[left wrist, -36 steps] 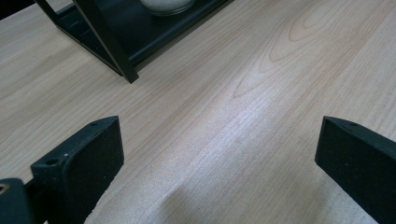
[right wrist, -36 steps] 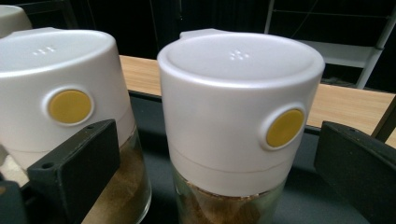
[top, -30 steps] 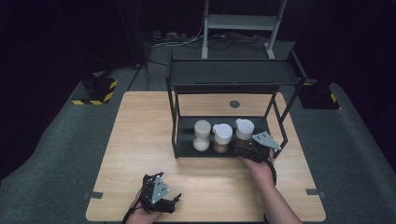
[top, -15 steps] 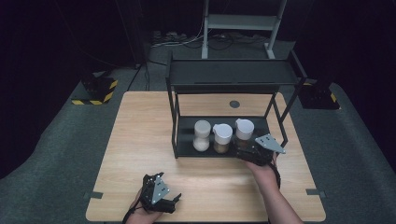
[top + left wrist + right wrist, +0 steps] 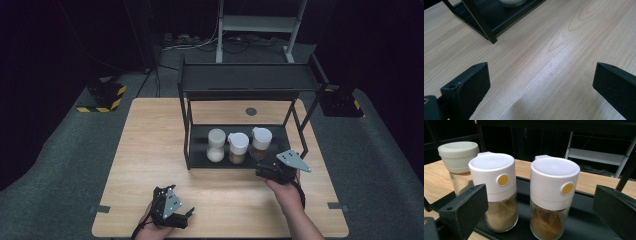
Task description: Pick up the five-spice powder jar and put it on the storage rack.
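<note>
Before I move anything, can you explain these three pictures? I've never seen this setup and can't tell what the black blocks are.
A person holds a hand-held gripper in each hand. The high view looks down on a wooden table with a black two-level rack. On its bottom shelf stand three jars: a grey-lidded jar and two white-capped spice jars, the middle one and the rightmost one.

The other two pictures come from cameras riding on the grippers; the black blocks are their jaws. The left hand-held gripper is open over bare wood near the front edge. The right hand-held gripper is open, facing the two white-capped jars. Nothing is held.
</note>
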`<control>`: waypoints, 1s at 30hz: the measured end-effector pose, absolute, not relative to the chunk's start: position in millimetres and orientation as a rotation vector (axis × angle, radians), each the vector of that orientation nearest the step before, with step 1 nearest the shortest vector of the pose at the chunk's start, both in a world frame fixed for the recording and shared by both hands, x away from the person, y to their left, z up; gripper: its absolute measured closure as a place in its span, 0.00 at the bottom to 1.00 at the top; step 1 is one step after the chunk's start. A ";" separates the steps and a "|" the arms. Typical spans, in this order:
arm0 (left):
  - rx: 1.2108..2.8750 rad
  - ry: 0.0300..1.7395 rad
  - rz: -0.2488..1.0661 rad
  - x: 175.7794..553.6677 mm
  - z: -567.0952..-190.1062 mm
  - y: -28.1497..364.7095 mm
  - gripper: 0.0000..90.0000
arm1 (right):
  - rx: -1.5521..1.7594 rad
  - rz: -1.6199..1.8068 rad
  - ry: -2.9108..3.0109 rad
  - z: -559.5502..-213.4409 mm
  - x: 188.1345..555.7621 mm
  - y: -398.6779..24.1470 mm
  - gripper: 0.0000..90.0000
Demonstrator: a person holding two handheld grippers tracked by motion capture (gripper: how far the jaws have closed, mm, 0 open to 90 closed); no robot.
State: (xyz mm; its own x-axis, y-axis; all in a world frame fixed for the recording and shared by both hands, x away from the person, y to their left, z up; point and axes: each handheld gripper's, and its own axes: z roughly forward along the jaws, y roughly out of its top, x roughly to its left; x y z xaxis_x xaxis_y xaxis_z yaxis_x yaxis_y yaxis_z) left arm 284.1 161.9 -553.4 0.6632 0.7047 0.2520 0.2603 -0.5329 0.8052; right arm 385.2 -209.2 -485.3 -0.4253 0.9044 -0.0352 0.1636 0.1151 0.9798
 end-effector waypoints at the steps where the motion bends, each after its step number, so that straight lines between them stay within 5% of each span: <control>1: 2.106 0.743 0.735 284.1 -553.4 161.9 0.01 | 1.049 1.366 1.706 -485.3 385.2 -209.2 0.00; 30: 2.108 0.744 0.736 284.2 -553.4 162.0 0.01 | 0.942 1.299 1.753 -492.4 316.5 -222.7 0.00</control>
State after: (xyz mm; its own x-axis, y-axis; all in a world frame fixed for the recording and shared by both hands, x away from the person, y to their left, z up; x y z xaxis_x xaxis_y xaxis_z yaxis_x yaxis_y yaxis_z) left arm 284.2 162.0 -553.4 0.6630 0.7043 0.2538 0.2609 -0.5352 0.8035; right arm 316.5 -222.7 -492.4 -0.4508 0.8819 -0.1382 0.1247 0.2155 0.9685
